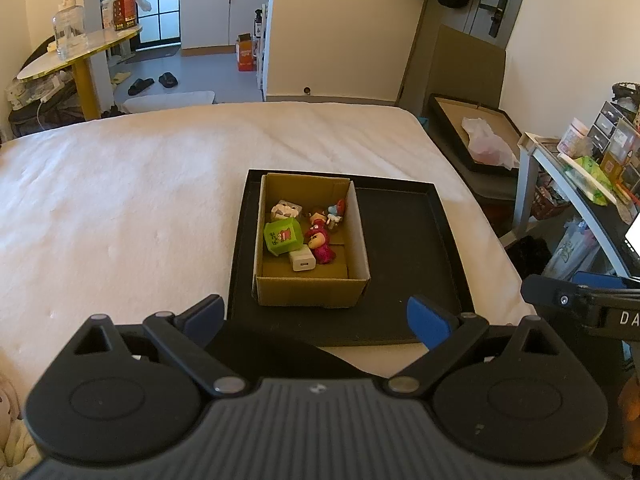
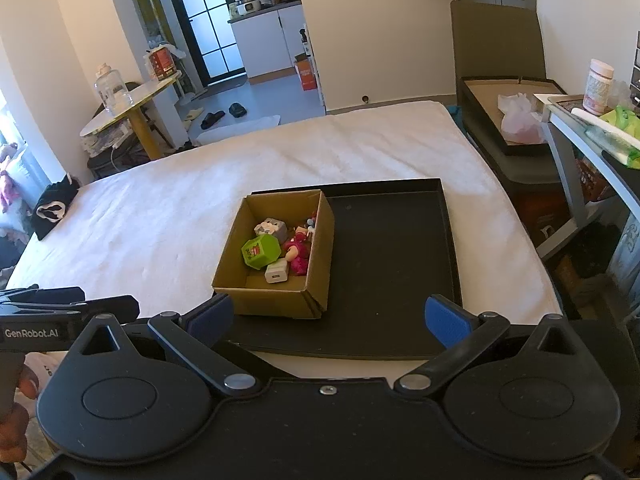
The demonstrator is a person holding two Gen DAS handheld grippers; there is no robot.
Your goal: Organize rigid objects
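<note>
A cardboard box (image 1: pixel 310 290) (image 2: pixel 272 300) stands on the left part of a black tray (image 1: pixel 404 256) (image 2: pixel 392 264) on a white bed. In the box lie a green cube (image 1: pixel 282 236) (image 2: pixel 260 251), a white charger (image 1: pixel 303 261) (image 2: pixel 276 273), a pink doll (image 1: pixel 320 245) (image 2: pixel 298 254), a grey figure (image 1: pixel 285 210) (image 2: pixel 274 227) and a small blue-red figure (image 1: pixel 336 210). My left gripper (image 1: pixel 318 318) is open and empty, near the box's front. My right gripper (image 2: pixel 328 318) is open and empty, over the tray's near edge.
The white bed (image 1: pixel 120 208) (image 2: pixel 160 208) stretches left and back. A shelf with clutter (image 1: pixel 580 168) (image 2: pixel 592 120) and a dark box with a plastic bag (image 1: pixel 484 140) (image 2: pixel 516 120) stand at the right. A yellow-legged table (image 1: pixel 80 52) (image 2: pixel 132 100) stands far left.
</note>
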